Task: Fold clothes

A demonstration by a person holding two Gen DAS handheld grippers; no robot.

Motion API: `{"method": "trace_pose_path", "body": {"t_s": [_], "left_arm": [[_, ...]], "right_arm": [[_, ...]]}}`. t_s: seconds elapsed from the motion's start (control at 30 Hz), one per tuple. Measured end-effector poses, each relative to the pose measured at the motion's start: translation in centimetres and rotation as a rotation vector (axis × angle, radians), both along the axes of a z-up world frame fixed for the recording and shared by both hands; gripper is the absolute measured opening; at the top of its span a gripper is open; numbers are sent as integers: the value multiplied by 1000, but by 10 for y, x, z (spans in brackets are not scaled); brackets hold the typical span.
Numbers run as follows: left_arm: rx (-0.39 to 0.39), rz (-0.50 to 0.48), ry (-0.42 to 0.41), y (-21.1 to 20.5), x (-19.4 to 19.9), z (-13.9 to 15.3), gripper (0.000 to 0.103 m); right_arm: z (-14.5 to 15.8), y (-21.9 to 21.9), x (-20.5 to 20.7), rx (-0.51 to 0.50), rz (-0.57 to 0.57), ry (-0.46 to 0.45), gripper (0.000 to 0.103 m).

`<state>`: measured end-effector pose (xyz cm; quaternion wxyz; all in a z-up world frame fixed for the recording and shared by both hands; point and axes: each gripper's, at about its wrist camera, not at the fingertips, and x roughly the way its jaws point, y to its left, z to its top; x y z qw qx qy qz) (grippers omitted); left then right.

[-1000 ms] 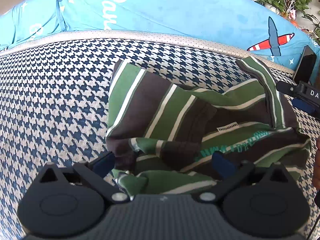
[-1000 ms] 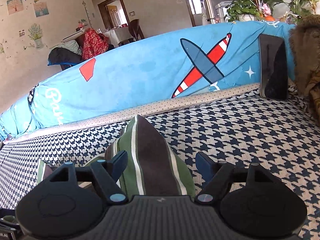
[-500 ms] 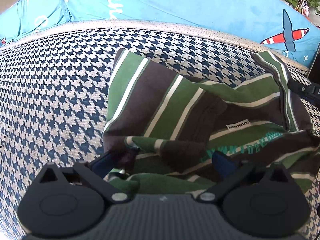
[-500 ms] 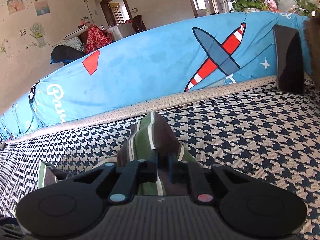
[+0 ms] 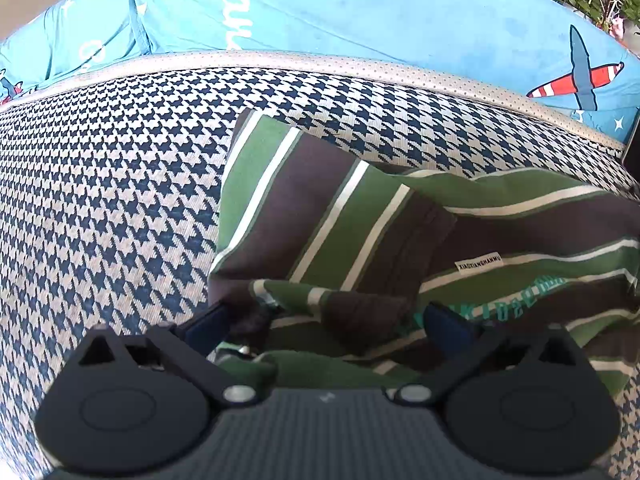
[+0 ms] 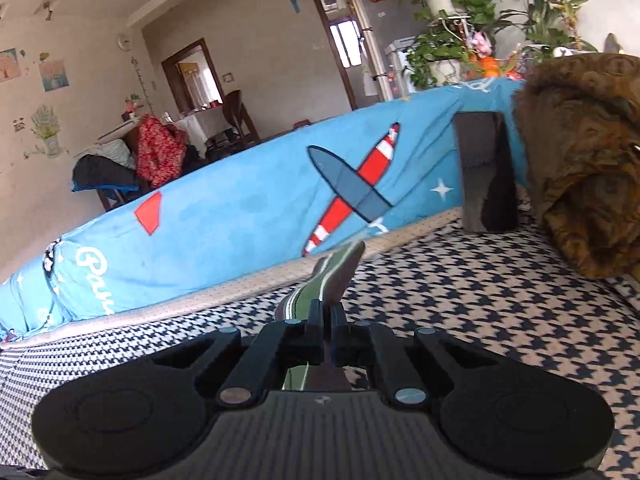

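Observation:
A green, brown and white striped shirt [image 5: 320, 208] lies crumpled on the houndstooth sofa seat [image 5: 100, 180]. In the left wrist view my left gripper [image 5: 324, 326] hovers low over the shirt's near edge. It is open, with rumpled cloth lying between its blue pads [image 5: 204, 326] and nothing pinched. In the right wrist view my right gripper [image 6: 326, 312] is shut on a corner of the striped shirt [image 6: 332, 276]. That corner sticks up past the fingertips, raised off the seat.
A blue cover with a plane print [image 6: 280, 208] drapes the sofa back. A black flat object [image 6: 486, 172] leans against it at the right, beside a brown furry blanket [image 6: 584, 160]. Potted plants [image 6: 448, 20] stand behind. Bare houndstooth seat [image 6: 460, 292] stretches right.
The right gripper closed on the shirt's corner and rose with it, tilting its view upward. The left gripper stayed open and hardly moved, while the shirt's right side was drawn taut.

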<state>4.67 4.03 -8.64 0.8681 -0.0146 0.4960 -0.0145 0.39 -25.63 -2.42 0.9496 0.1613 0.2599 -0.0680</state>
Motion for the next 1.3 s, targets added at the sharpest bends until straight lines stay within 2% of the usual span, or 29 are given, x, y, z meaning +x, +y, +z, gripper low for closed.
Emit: {"method": "trace_pose_path", "body": {"t_s": [0.2,0.3,0.37,0.47,0.6,0.93,1.03,1.13,1.23,1.3], "left_arm": [[20,10,-5,-5,-1,-1,103],[32,24,-21,-9,-3,2,103],[40,37,-40,-12,-4,5,103],[49,37,-88,-17,-7,14,103],[56,37,-129,-24,-8,23,103],[22,74,-141,-11,2,24,103],[1,100,-124,1,12,22,103],[-21,111,-107,9,19,21,103],[-35,121,-100,16,27,22,103],[-46,135,-98,21,33,23,103]], "right_arm": [[-23,-46,-14,-32,-167,168,6],[-23,-63,-23,-62,-216,161,6],[-20,-69,-27,-47,-213,141,6],[-17,-70,-28,1,-171,107,8],[-13,-57,-23,3,-93,58,12],[-14,-17,4,30,85,3,25],[-18,-2,18,45,124,20,34],[-24,13,32,48,163,44,36],[-34,24,48,21,176,85,49],[-41,30,58,-2,177,118,52]]}}
